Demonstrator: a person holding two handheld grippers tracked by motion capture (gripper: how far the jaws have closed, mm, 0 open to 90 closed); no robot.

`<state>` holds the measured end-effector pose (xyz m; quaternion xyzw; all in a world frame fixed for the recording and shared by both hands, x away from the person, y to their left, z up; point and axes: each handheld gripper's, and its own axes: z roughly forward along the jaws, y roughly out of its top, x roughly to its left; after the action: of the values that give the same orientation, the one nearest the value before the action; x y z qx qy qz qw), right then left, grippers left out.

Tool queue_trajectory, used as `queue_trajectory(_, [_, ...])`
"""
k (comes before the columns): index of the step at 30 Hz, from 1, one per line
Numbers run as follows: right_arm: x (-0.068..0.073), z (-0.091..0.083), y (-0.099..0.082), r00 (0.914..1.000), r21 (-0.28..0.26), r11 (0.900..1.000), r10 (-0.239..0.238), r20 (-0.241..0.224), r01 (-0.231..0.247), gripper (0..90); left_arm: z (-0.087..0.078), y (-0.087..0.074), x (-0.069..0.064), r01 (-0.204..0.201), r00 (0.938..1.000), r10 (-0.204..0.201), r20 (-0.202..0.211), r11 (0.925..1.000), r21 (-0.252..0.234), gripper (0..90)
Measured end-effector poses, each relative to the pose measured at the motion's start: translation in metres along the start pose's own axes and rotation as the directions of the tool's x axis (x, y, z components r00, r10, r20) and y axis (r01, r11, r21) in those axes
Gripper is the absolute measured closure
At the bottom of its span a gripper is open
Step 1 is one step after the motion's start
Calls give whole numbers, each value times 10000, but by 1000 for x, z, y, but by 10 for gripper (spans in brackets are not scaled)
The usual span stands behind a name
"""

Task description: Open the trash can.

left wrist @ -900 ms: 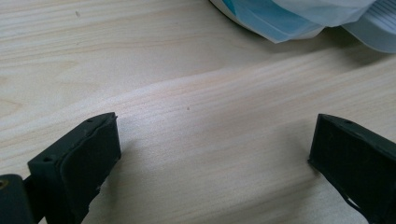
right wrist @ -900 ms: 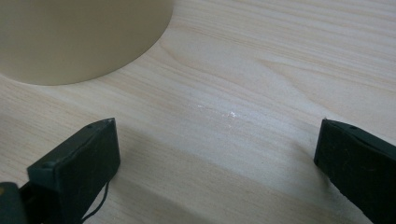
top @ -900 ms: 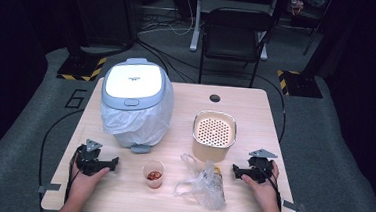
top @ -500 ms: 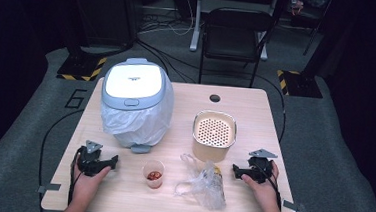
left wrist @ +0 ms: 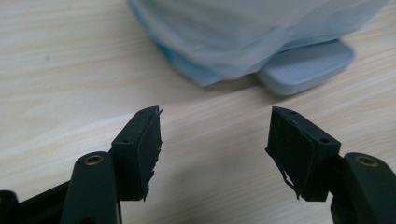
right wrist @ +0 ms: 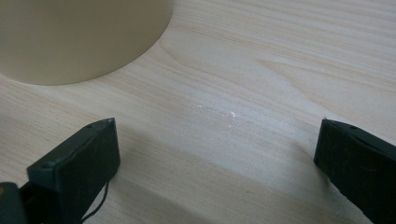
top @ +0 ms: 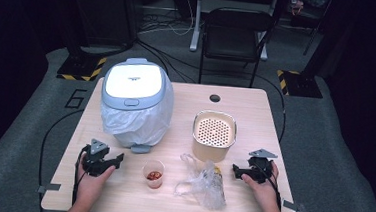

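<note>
Across the pale wooden table we rest both grippers, left gripper and right gripper, wide open and empty, risking tipping the small clear plastic cup of red bits.

one lidded bin, one perforated container, one small cup, one plastic bag, two grippers

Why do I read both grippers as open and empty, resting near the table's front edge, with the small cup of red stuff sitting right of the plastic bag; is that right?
One detail is off. In the high view the small cup sits left of the plastic bag, not right. The left gripper and right gripper are indeed open and empty near the front edge of the table.
</note>
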<state>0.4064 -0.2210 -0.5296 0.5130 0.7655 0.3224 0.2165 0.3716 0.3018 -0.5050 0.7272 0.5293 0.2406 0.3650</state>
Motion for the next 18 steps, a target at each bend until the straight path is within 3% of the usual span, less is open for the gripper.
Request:
queue_trajectory(4, [0, 0, 0, 10000, 1, 10000, -4, 1, 4, 0, 3, 9, -13, 81, 9994, -82, 325, 10000, 44, 367])
queue_trajectory(9, [0, 0, 0, 10000, -2, 10000, -2, 6, 2, 0, 11, 16, -26, 226, 9989, -226, 403, 9997, 1, 408])
queue_trajectory(18, [0, 0, 0, 10000, -3, 10000, 0, -3, 0, 0, 26, 19, -40, 392, 9989, -390, 251, 9992, -77, 384])
